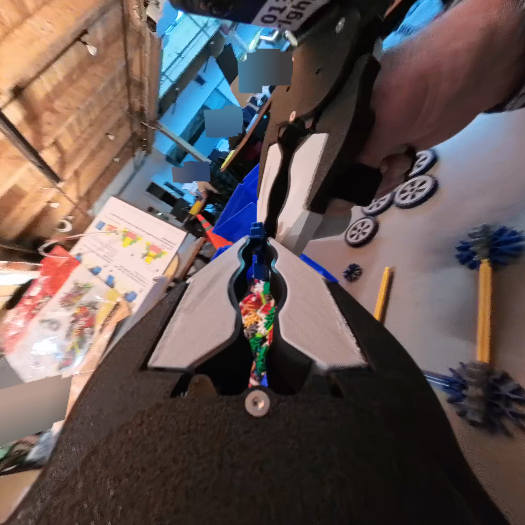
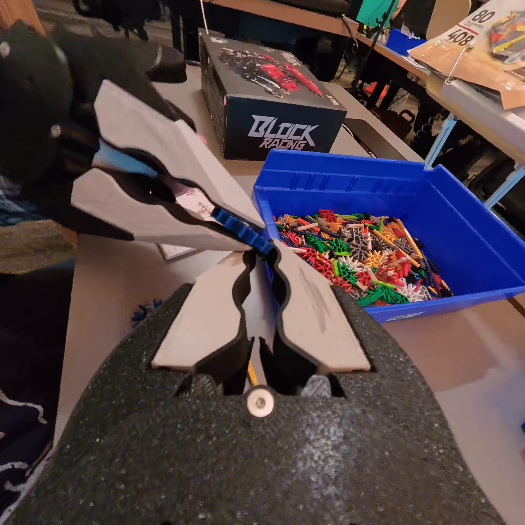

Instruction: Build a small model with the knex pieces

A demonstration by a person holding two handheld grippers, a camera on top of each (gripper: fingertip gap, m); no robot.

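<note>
My left gripper (image 1: 258,246) is shut on a blue toothed connector piece (image 1: 257,230). In the right wrist view the left gripper (image 2: 257,237) reaches in from the left with the blue piece (image 2: 241,229) sticking out of its tips. My right gripper (image 2: 262,250) meets it tip to tip, its jaws closed on the free end of the same piece. In the left wrist view the right gripper (image 1: 268,227) comes down from above, held by a hand (image 1: 426,93). Both are above the near left corner of a blue bin (image 2: 397,181) full of colourful connectors and rods.
A black toy box (image 2: 272,93) stands behind the bin on the pale table (image 2: 426,355). Several small wheels (image 1: 414,190), a yellow rod with blue connectors at both ends (image 1: 484,309), a loose yellow rod (image 1: 382,292) and a small blue connector (image 1: 352,272) lie on it. An instruction sheet (image 1: 133,241) is nearby. My two grippers' fingertips are within a few centimetres of each other.
</note>
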